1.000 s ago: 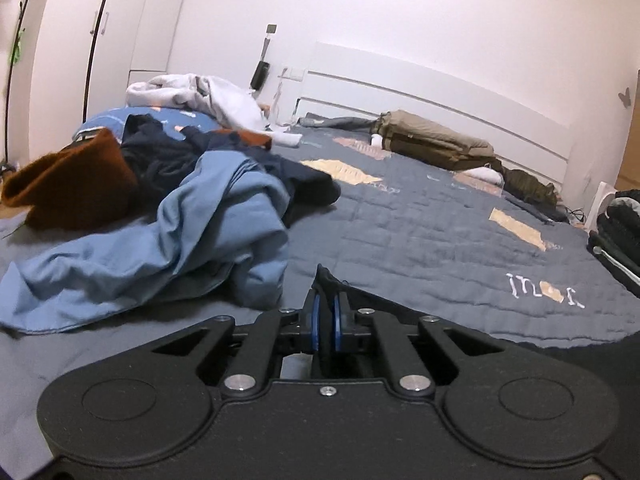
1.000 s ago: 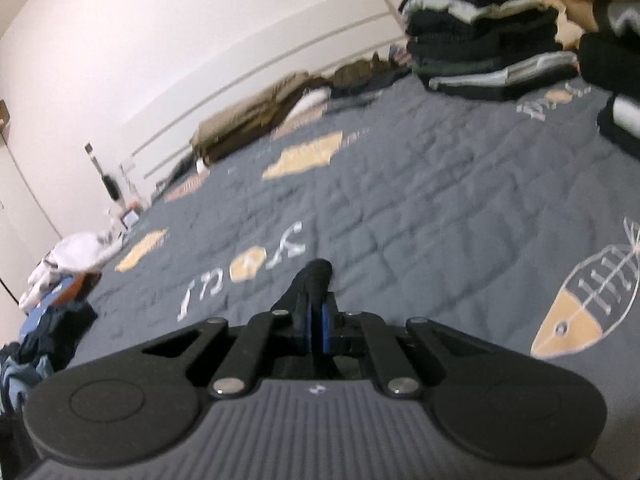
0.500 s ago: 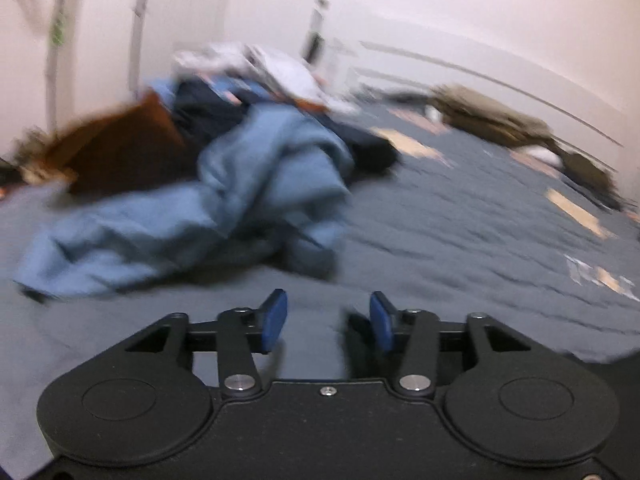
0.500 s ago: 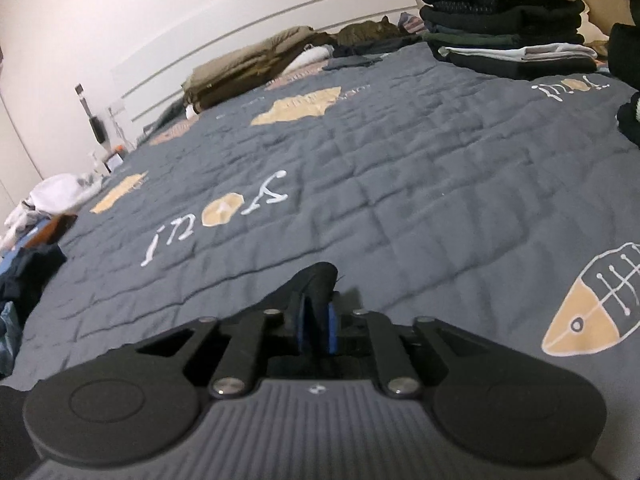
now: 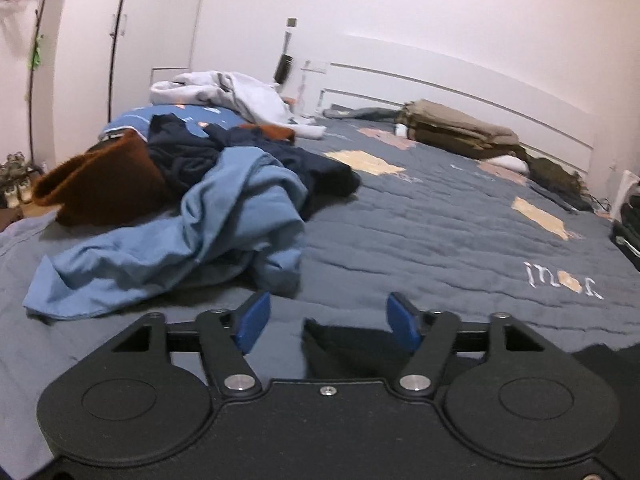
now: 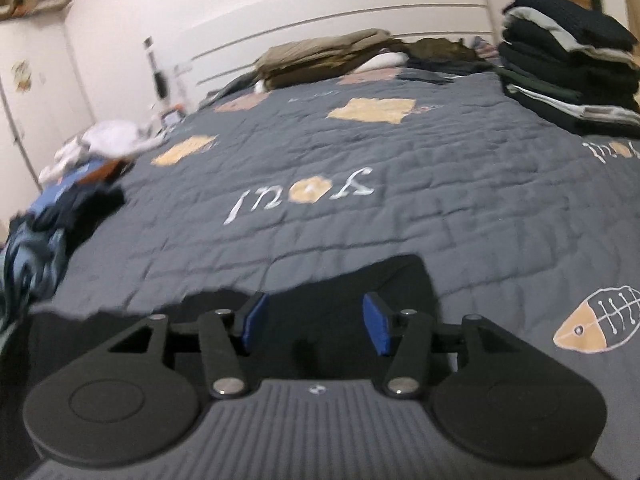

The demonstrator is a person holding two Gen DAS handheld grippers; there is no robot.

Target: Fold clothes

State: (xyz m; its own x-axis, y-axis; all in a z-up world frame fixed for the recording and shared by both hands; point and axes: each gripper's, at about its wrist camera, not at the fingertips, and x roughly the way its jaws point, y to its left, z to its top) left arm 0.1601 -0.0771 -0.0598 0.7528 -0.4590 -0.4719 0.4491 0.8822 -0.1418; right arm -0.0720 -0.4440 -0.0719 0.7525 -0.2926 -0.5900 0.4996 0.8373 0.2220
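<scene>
Black garment flat on bed, just below both tongs, left and right; jaws opening, gripping nothing.

The only writing stands on the grey quilted bedspread, stitched in white cursive. In the right wrist view one word lies near the middle of the bed, upside down to the camera, with a tan patch in place of one letter; it looks like "you", though that is uncertain. A second word of the same kind lies at the right edge by the folded stack, too blurred to read. The left wrist view shows one such word toward the right edge.
</scene>
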